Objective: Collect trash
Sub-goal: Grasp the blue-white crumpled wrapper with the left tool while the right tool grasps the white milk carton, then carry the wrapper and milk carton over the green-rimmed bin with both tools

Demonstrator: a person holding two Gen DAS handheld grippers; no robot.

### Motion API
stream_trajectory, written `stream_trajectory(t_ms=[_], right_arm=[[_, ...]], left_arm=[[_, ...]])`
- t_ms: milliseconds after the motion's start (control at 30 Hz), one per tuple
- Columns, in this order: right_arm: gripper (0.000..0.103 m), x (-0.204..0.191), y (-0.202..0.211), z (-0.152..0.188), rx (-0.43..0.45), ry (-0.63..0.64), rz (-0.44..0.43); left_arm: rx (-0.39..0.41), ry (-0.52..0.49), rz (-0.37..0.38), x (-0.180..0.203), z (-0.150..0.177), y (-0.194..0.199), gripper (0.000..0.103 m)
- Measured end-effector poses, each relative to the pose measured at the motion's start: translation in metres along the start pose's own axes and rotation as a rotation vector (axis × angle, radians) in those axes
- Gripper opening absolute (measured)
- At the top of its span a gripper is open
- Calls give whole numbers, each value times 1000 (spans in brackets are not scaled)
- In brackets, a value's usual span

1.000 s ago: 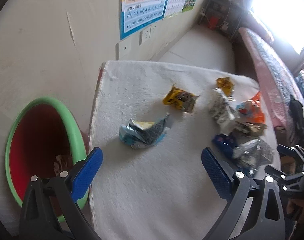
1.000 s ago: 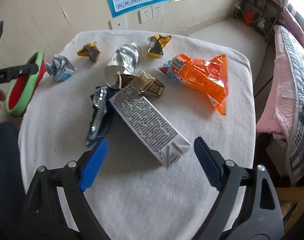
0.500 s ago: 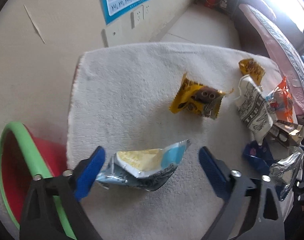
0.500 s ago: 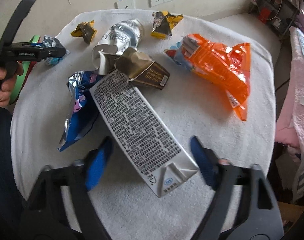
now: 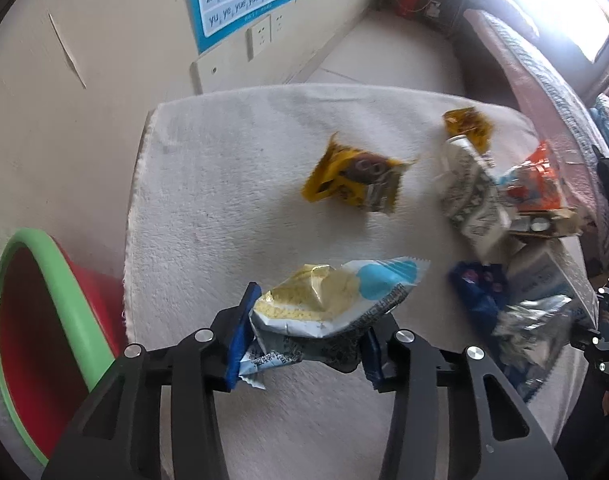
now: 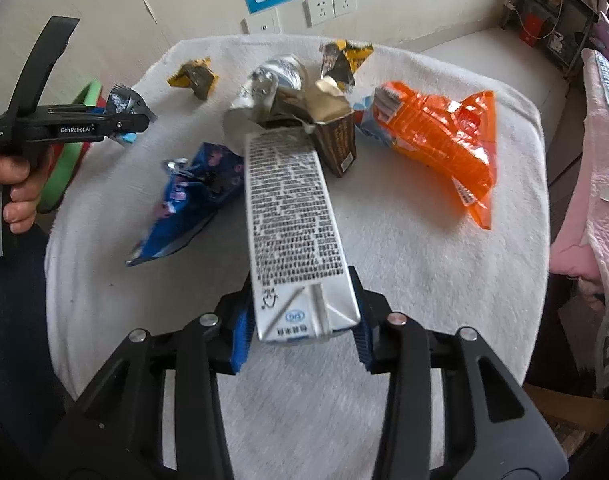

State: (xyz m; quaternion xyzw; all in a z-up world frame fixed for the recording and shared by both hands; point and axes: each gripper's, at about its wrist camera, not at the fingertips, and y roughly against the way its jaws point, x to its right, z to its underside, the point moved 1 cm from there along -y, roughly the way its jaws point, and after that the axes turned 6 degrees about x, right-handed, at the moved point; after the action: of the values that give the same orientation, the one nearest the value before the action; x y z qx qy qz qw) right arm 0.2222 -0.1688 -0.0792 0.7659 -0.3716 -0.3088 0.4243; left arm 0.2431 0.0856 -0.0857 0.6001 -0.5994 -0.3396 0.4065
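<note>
Now your left gripper [image 5: 304, 334] and right gripper [image 6: 302, 330], wide open a second earlier, were closing, pads touching a crumpled snack wrapper [image 5: 336, 300] and a grey drink carton [image 6: 294, 224], so both looked ready to lift binward.

Each gripper was a black frame of slotted arms joined by round silver screws, ending in two fingers [image 5: 240, 334] faced with ribbed blue pads. The left gripper [image 5: 304, 340] and right gripper [image 6: 300, 334] looked alike. Seen side-on, the left one's pistol handle bore white "GenRobot.AI" lettering. The person wore dark blue trousers.
</note>
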Motion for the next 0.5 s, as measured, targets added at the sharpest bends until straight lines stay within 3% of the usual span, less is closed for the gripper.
stream_trajectory(t_ms=[500], right_arm=[[40,-20,68,21,103,-40,10]], left_arm=[[106,34,17,8,27,80,42]])
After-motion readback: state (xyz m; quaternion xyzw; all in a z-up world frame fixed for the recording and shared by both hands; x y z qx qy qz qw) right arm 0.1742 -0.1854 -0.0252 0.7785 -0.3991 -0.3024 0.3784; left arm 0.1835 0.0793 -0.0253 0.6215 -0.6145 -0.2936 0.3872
